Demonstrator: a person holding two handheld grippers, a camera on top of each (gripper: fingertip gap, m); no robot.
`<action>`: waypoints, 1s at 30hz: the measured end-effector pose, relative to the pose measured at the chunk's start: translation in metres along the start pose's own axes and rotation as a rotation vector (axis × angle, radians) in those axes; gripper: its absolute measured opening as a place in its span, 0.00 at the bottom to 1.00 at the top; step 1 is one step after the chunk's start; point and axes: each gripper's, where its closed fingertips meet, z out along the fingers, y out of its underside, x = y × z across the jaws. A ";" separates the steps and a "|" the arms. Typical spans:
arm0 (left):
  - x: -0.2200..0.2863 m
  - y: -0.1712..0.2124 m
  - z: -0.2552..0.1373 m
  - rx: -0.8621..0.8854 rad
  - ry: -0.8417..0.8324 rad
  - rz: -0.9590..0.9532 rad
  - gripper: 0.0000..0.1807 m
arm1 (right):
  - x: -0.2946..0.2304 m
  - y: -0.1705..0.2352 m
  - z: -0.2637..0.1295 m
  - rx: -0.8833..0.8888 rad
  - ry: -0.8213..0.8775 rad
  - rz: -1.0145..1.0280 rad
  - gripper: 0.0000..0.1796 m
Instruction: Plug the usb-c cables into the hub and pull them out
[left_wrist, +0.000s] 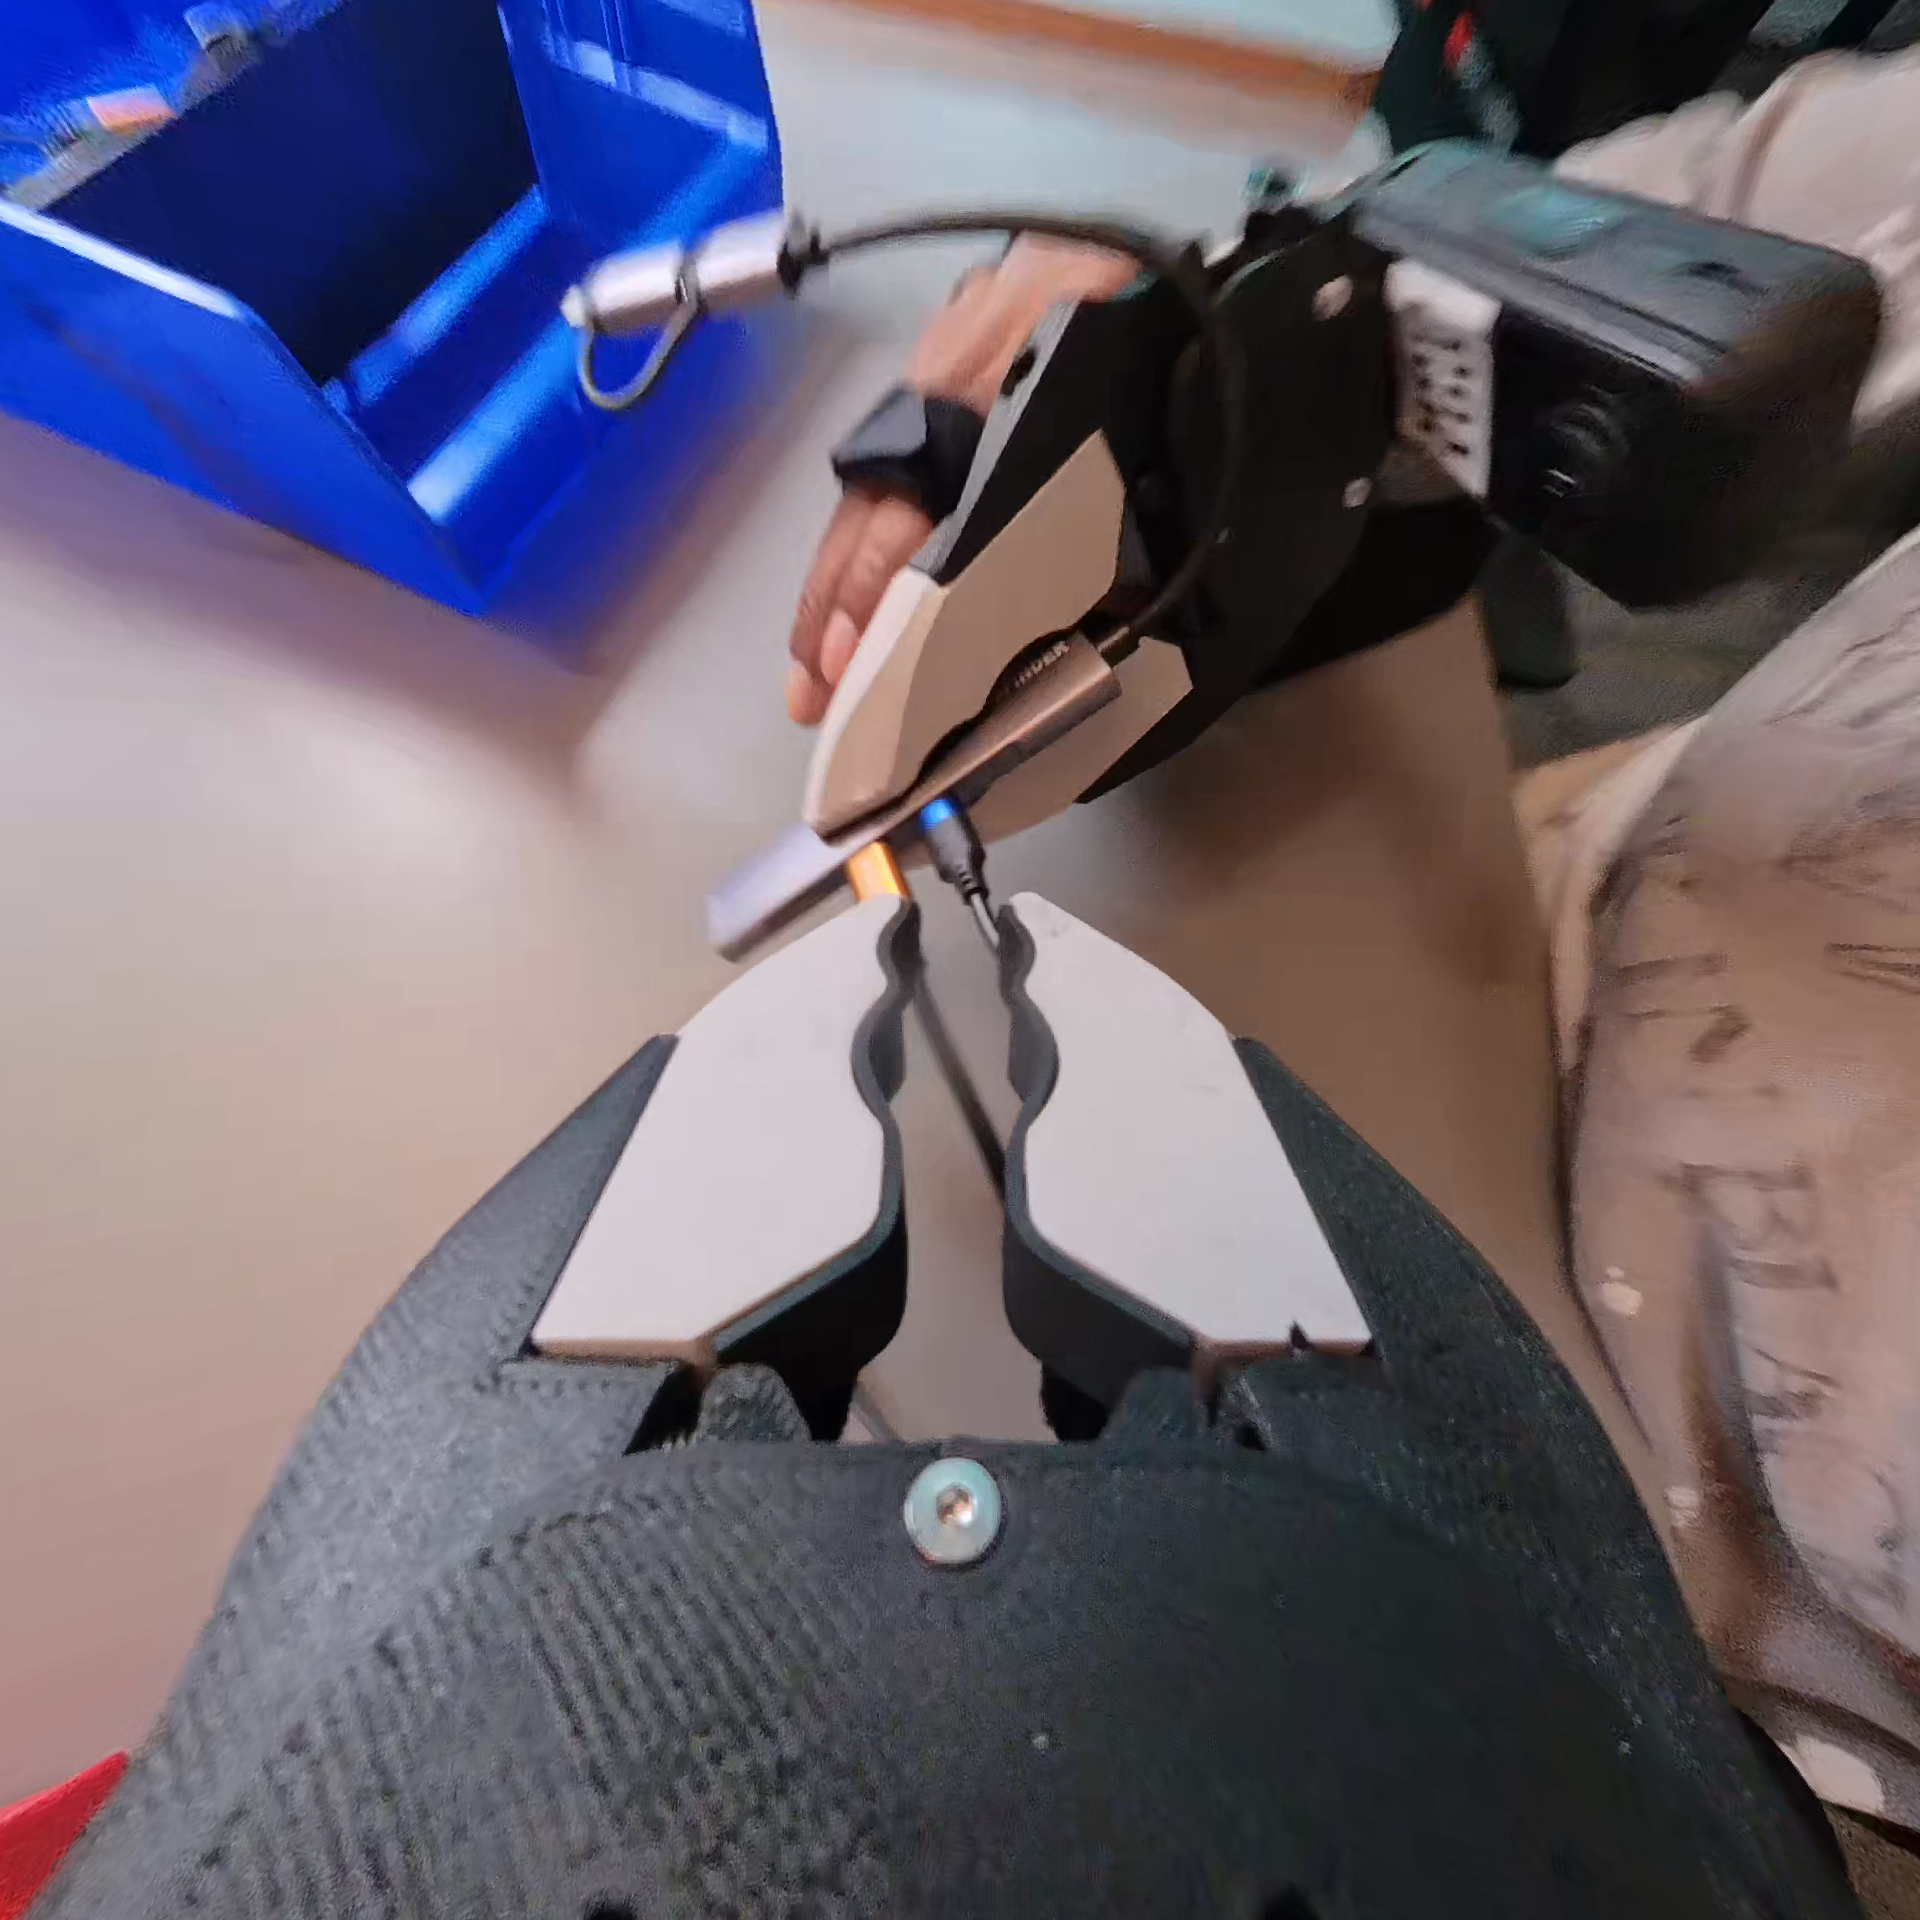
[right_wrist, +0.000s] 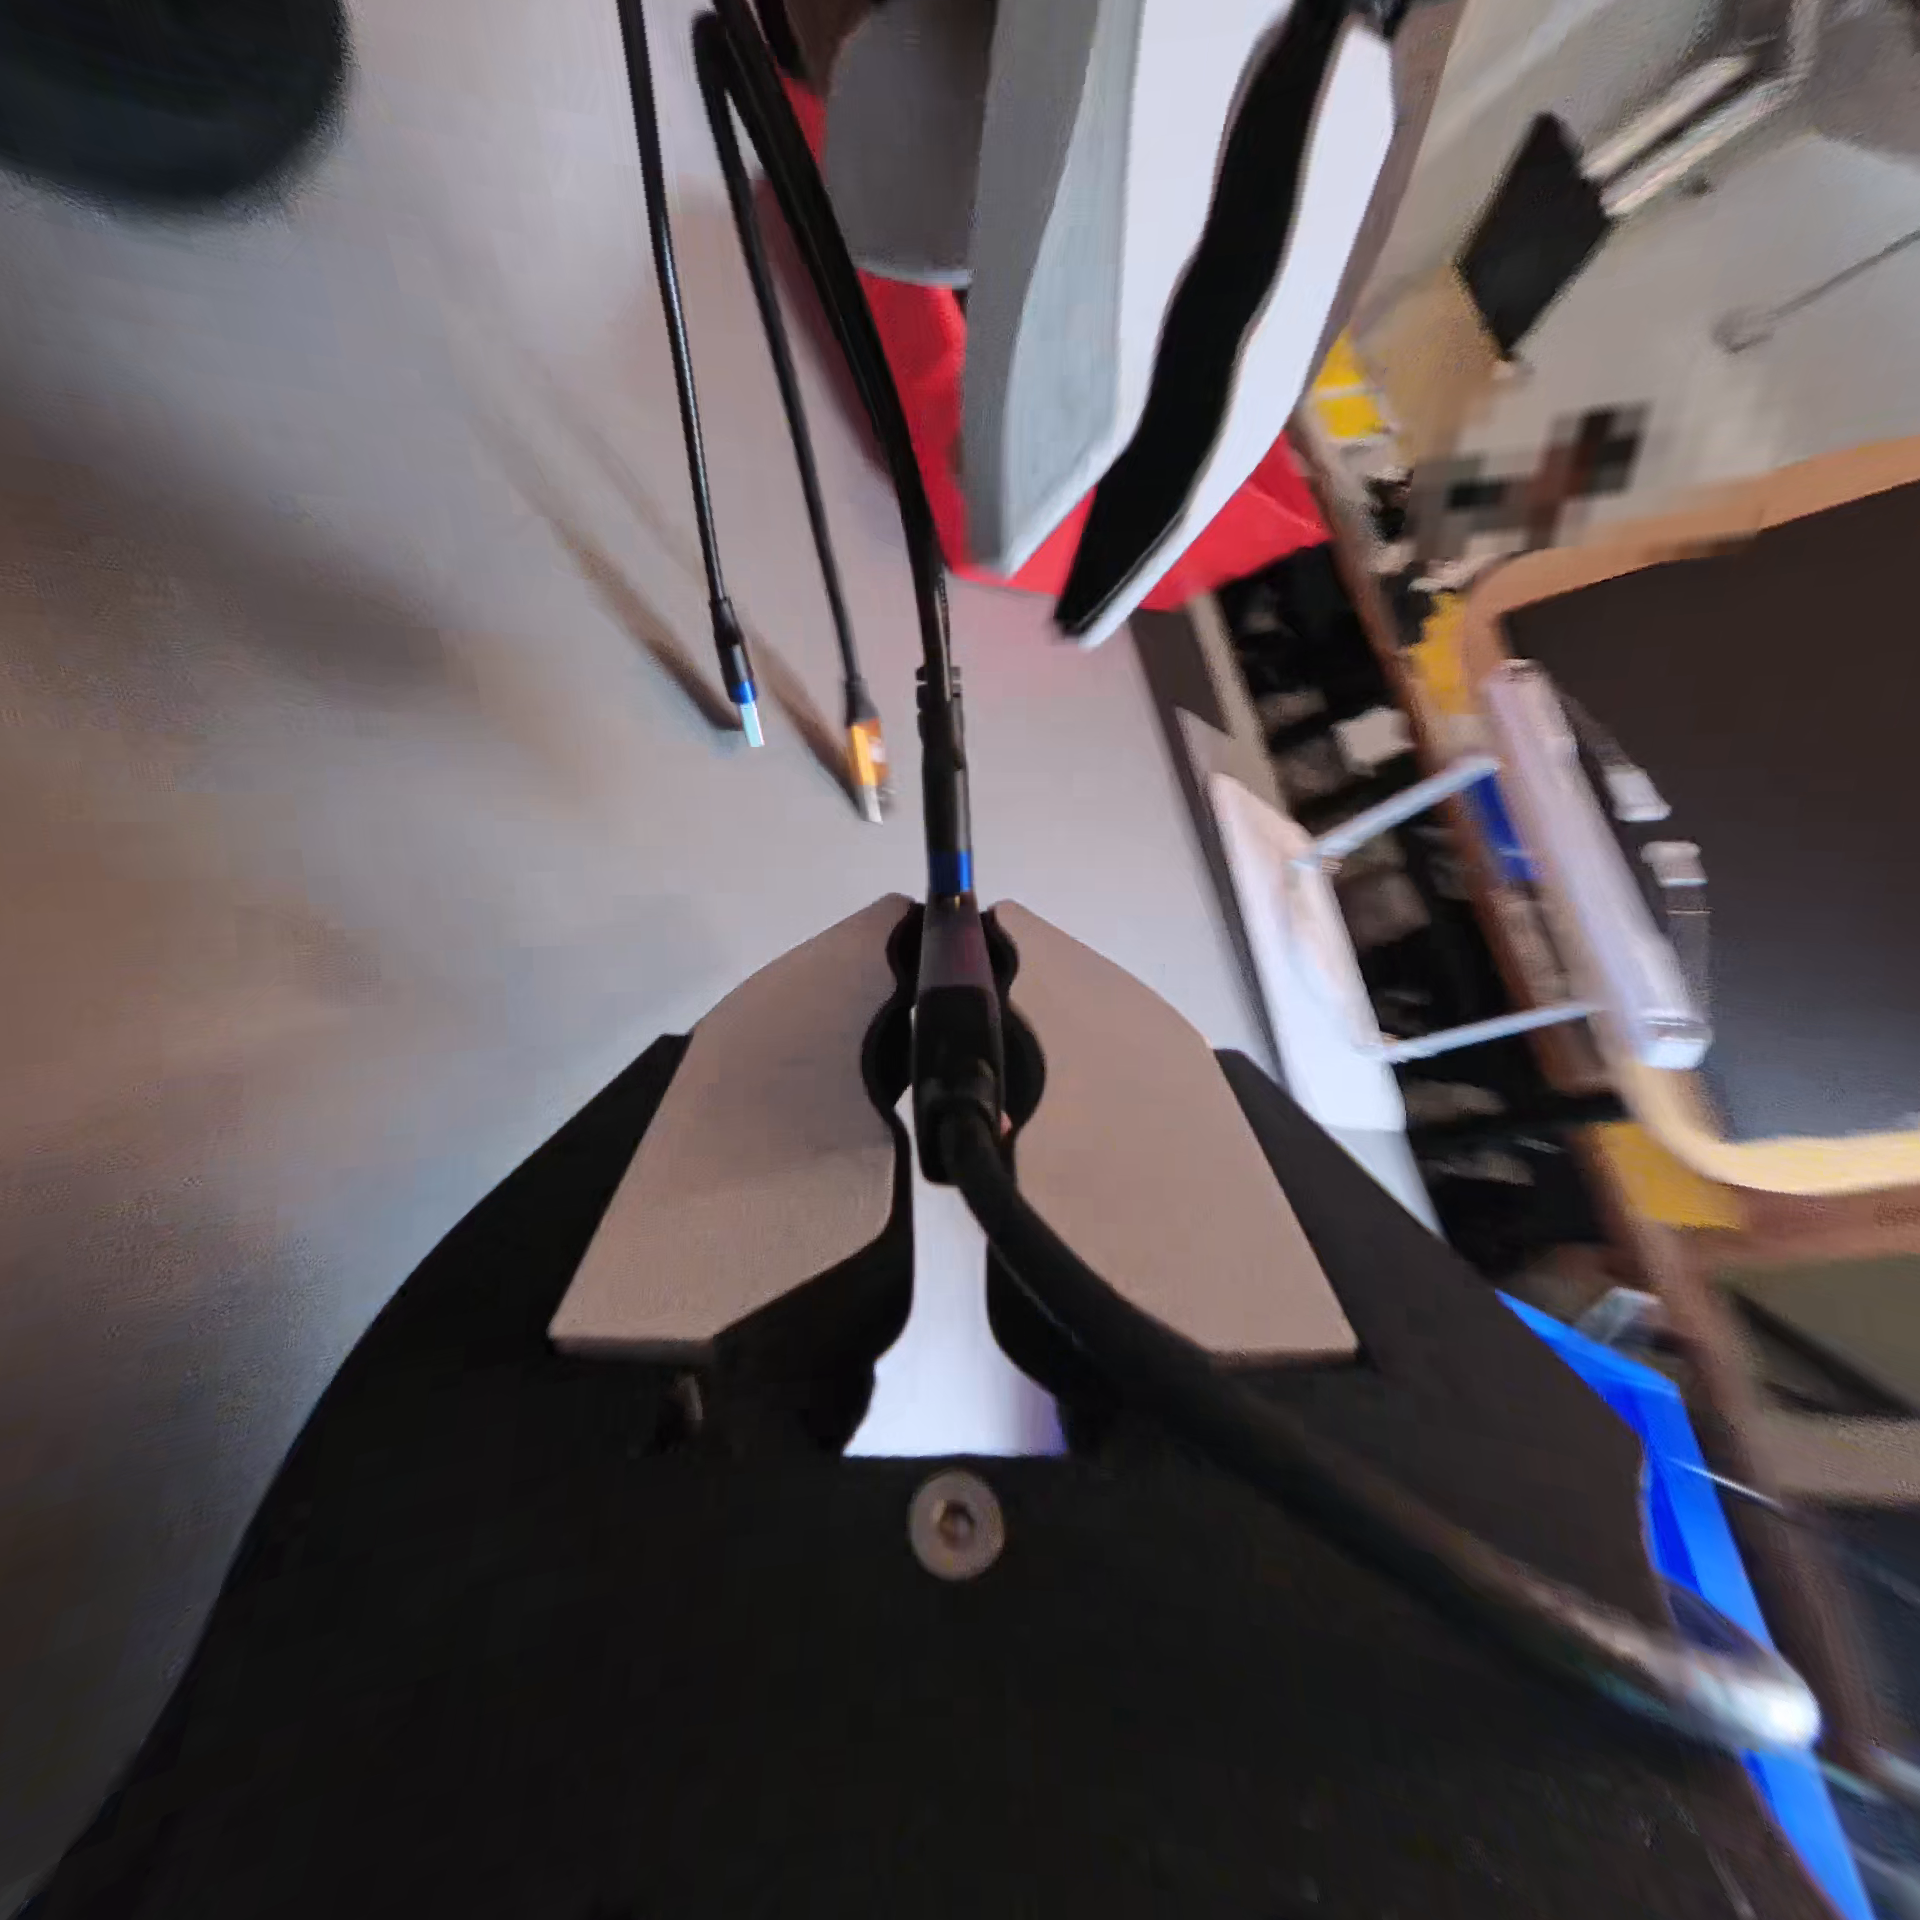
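My right gripper (right_wrist: 951, 914) is shut on the grey hub (right_wrist: 956, 1029) and holds it above the table. It also shows in the left wrist view (left_wrist: 914, 821), gripping the hub (left_wrist: 769, 899). A blue-collared plug (left_wrist: 940, 816) sits in the hub's edge; it also shows in the right wrist view (right_wrist: 951, 868). Its black cable (left_wrist: 956, 1060) runs back between the fingers of my left gripper (left_wrist: 961, 914), which are apart and not pinching it. An orange-collared plug (right_wrist: 868, 764) hangs free with its metal tip bare, close to the hub. A second blue-collared plug (right_wrist: 743, 707) is loose farther left.
A blue bin (left_wrist: 312, 312) stands at the back left of the grey table (left_wrist: 260, 935). The hub's own lead ends in a silver connector (left_wrist: 675, 281). A person's hand (left_wrist: 862, 561) and light clothing (left_wrist: 1714, 1039) are at the right. A red object (right_wrist: 914, 332) lies behind my left gripper (right_wrist: 1060, 592).
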 end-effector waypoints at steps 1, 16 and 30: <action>-0.002 -0.006 -0.010 0.053 0.018 -0.005 0.10 | -0.005 -0.004 -0.004 0.063 -0.075 0.097 0.05; 0.022 0.010 0.033 0.240 0.227 0.022 0.14 | 0.000 -0.036 -0.035 0.423 -0.503 0.841 0.05; -0.031 0.013 -0.007 0.417 -0.035 -0.127 0.05 | 0.008 -0.030 -0.069 0.363 -0.545 0.779 0.11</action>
